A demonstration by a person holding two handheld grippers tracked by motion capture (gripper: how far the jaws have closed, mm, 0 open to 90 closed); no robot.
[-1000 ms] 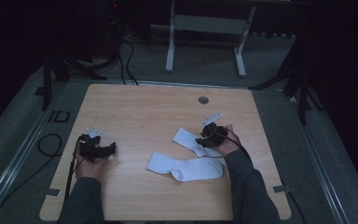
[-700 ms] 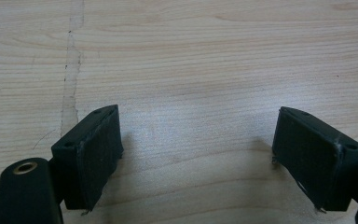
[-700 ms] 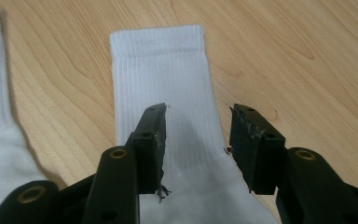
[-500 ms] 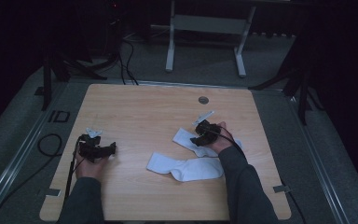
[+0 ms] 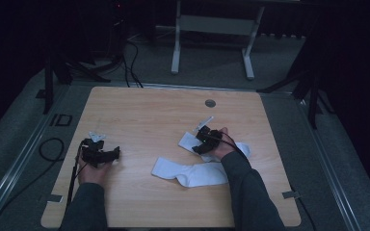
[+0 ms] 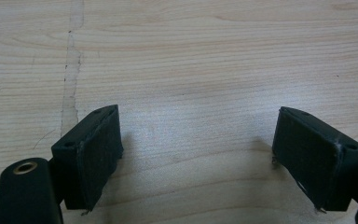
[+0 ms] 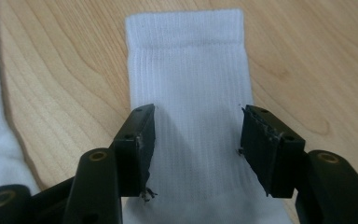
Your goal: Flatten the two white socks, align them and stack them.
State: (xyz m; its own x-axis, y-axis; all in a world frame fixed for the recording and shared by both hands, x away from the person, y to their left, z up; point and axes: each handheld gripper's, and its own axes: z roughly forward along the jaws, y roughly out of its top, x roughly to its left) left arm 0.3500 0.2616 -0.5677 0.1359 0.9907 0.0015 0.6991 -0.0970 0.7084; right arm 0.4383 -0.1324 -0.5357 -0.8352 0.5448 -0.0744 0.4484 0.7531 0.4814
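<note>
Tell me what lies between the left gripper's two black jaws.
Nothing but bare light wooden table, as the left gripper view shows; the left gripper is open.

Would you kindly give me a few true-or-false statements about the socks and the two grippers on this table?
1. Two white ribbed socks lie on the light wooden table. True: the far sock, the near sock.
2. The left gripper is clamped on a sock. False: it is open over bare wood.
3. The right gripper is open, astride the far sock. True.
4. The far sock's cuff is folded over. False: it lies flat.
</note>
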